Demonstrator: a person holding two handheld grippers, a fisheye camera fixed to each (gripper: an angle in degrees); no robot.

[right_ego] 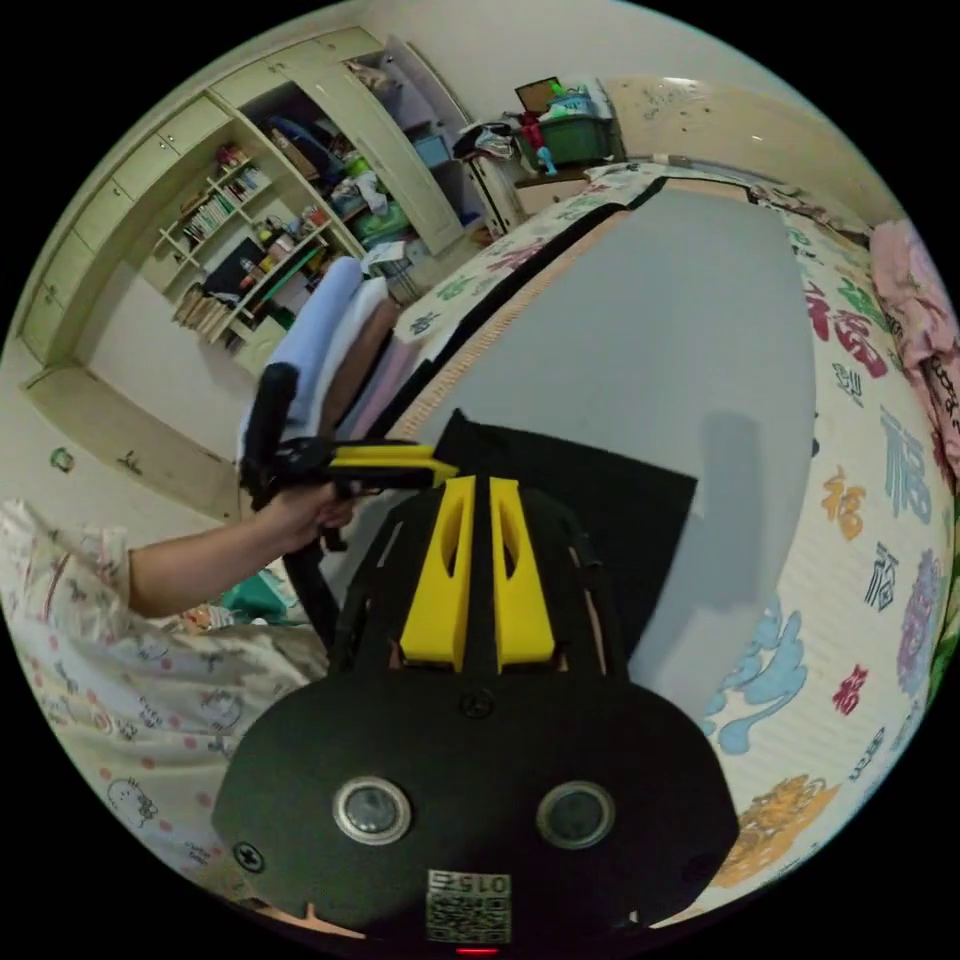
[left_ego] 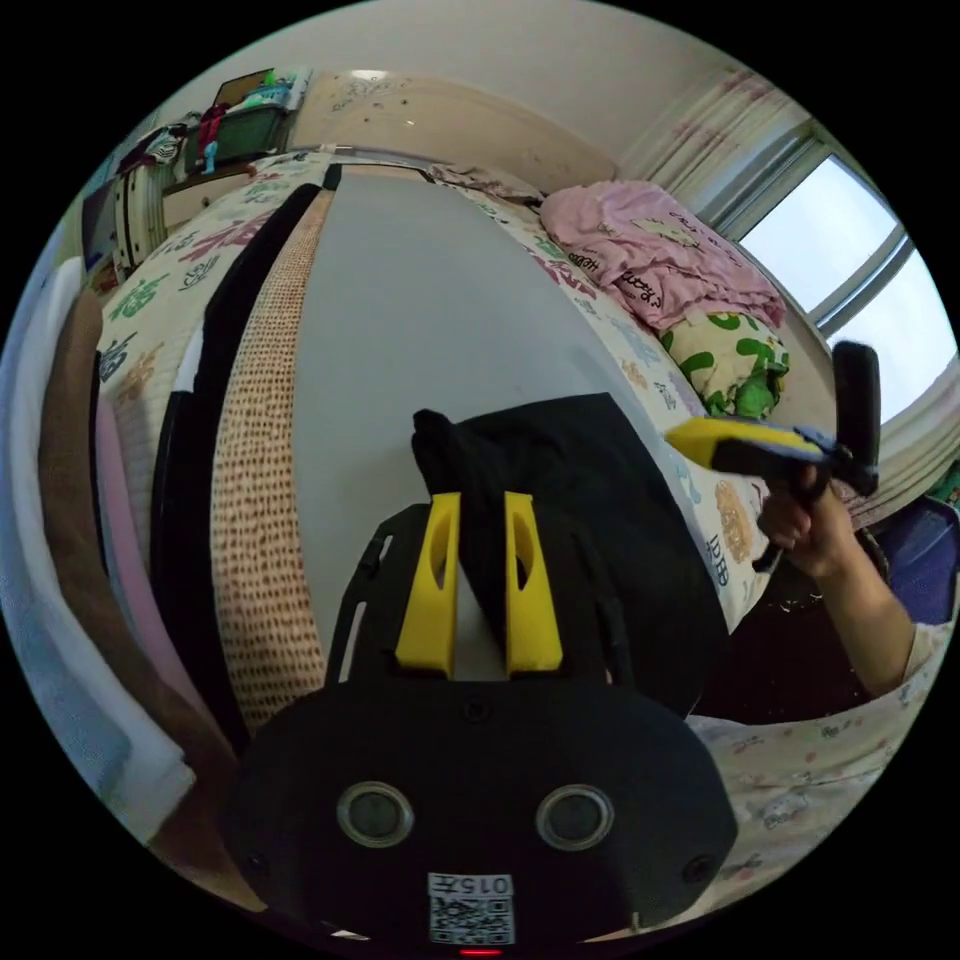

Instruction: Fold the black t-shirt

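While the black t-shirt (left_ego: 600,520) lies folded on the grey sheet (left_ego: 430,300), the left gripper (left_ego: 478,520) pinches a soft, limp fold at its twelve o'clock; the right gripper (right_ego: 478,510), jaws nearly together, grasps nothing. Corners suit gripping best.

A grey mat (right_ego: 650,330) covers the bed (right_ego: 880,560) (patterned sheet), black t-shirt (right_ego: 610,510) lying on it.
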